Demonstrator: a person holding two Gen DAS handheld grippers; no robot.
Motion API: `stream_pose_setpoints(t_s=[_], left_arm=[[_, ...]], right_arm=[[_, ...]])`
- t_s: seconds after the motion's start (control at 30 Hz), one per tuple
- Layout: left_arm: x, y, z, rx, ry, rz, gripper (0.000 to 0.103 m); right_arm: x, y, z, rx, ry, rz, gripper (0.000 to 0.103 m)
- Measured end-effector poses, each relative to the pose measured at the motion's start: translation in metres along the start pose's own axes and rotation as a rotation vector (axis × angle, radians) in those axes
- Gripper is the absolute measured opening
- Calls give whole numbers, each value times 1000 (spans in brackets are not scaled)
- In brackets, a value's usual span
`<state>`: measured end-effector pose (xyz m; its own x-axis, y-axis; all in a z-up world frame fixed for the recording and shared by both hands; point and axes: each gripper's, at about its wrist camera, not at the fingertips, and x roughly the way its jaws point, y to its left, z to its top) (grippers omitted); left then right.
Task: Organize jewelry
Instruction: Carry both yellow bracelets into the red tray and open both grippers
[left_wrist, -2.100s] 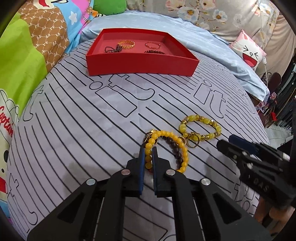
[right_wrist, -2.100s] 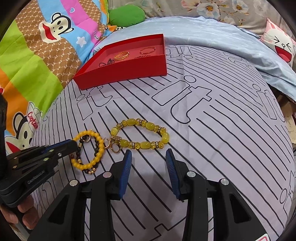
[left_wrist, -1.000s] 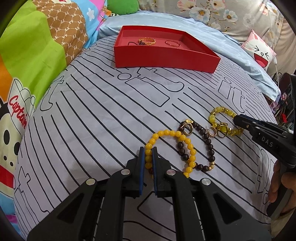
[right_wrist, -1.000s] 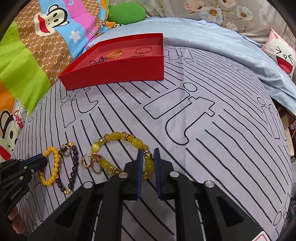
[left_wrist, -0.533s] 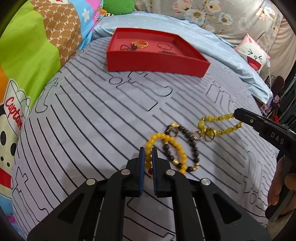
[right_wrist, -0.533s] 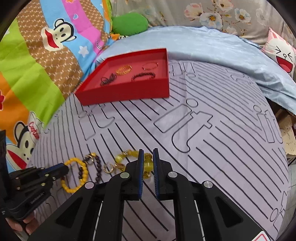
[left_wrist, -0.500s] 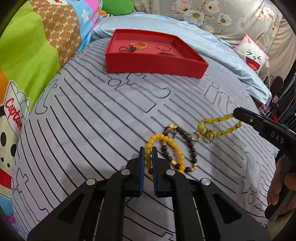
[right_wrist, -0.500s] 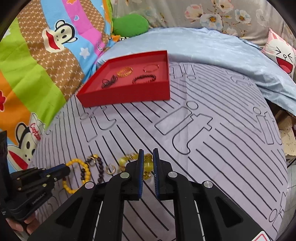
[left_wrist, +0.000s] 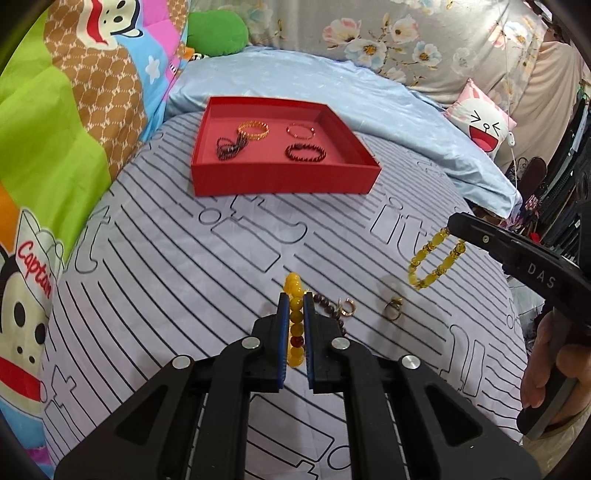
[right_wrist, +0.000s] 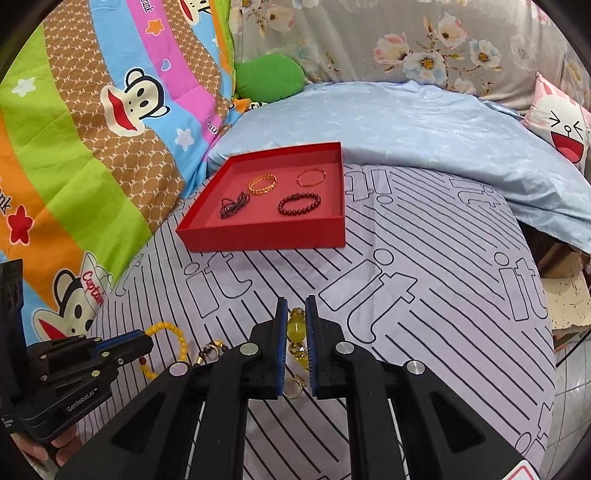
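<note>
My left gripper is shut on a yellow bead bracelet and holds it above the grey striped bedspread; it also shows in the right wrist view. My right gripper is shut on a pale yellow stone bracelet, which hangs from it in the left wrist view. A dark bead bracelet and two gold rings lie on the bedspread below. The red tray farther back holds several bracelets.
A colourful monkey-print quilt rises at the left. A light blue pillow lies behind the tray. A white cartoon cushion sits at the far right. The bed edge drops off at the right.
Both grippers have lifted their bracelets off the bedspread and moved up. The dark bracelet and the gold rings have come free and stay on the bedspread.
</note>
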<state>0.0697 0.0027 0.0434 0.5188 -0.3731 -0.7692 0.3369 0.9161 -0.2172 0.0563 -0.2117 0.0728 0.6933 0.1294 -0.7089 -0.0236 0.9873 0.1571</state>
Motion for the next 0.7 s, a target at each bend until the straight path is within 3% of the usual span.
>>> stream_pose_setpoints(t_s=[0.37, 0.7], left_arm=[[-3, -3, 47, 36, -66, 4, 7], [16, -2, 121, 51, -135, -4, 7]], right_arm=[[1, 8, 49, -41, -62, 17, 9], [38, 21, 109, -67, -76, 41, 9]])
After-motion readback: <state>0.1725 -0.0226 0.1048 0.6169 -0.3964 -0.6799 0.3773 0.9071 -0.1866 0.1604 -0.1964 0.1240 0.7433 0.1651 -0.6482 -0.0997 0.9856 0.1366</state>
